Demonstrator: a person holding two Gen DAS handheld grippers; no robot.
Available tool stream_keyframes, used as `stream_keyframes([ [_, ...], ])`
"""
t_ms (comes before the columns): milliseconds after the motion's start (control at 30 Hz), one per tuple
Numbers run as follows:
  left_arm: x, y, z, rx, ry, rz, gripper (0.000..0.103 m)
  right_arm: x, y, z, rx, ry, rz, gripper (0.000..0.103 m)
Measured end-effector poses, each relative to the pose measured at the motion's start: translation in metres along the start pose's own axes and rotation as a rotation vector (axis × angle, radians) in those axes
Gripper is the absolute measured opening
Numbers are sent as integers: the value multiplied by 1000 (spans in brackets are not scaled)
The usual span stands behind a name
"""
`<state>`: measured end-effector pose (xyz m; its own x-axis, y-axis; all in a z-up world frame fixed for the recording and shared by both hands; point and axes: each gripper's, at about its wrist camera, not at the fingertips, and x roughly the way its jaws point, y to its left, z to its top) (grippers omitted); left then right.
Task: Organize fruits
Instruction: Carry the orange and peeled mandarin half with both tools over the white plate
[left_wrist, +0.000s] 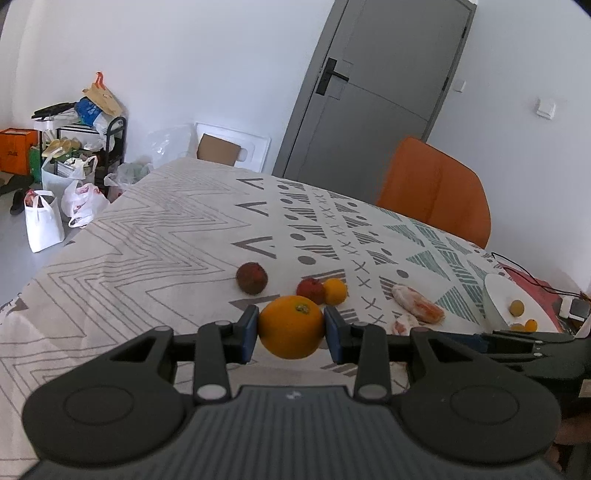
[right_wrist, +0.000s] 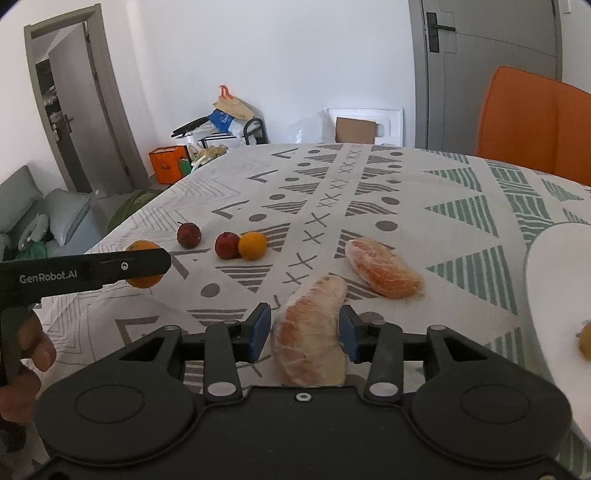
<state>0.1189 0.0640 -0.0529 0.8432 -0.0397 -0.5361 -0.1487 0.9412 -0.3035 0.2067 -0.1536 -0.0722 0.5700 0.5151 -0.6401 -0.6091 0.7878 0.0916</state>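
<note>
My left gripper (left_wrist: 291, 328) is shut on a large orange (left_wrist: 291, 326), held just above the patterned tablecloth; the orange also shows in the right wrist view (right_wrist: 142, 264), partly behind the left gripper's finger. My right gripper (right_wrist: 304, 334) is shut on a wrapped pomelo segment (right_wrist: 310, 328). A second wrapped segment (right_wrist: 384, 271) lies on the cloth beyond it. Two dark red fruits (right_wrist: 189, 234) (right_wrist: 227, 245) and a small orange (right_wrist: 253, 245) lie in a row further off. A white plate (right_wrist: 554, 295) at the right holds small yellow fruits (left_wrist: 516, 307).
An orange chair (right_wrist: 535, 122) stands at the table's far right side. Bags and a rack (left_wrist: 70, 162) crowd the floor beyond the table's left end. Cables and a small device (left_wrist: 569, 306) lie past the plate. A grey door (left_wrist: 373, 88) is behind.
</note>
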Motion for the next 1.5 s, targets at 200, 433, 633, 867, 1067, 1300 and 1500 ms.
stream_keyframes([
  [200, 3, 10, -1, -26, 11, 15, 36, 6, 7, -3, -36, -13, -21, 42],
  [433, -1, 8, 2, -22, 2, 11, 37, -2, 12, 0, -35, -27, 15, 36],
  [633, -1, -7, 3, 15, 7, 5, 37, -24, 1, 4, 8, -86, 15, 36],
  [867, 1, -39, 8, 79, -2, -30, 36, -52, -19, 6, 37, -157, -9, 36],
  [1067, 4, -67, 9, 132, -11, -64, 36, -69, -38, 1, 66, -196, -39, 36],
  [1300, 8, -97, 11, 193, -15, -94, 37, -83, -61, -5, 106, -235, -69, 36],
  [1500, 14, -118, 17, 237, -13, -110, 37, -93, -81, -10, 136, -261, -99, 36],
])
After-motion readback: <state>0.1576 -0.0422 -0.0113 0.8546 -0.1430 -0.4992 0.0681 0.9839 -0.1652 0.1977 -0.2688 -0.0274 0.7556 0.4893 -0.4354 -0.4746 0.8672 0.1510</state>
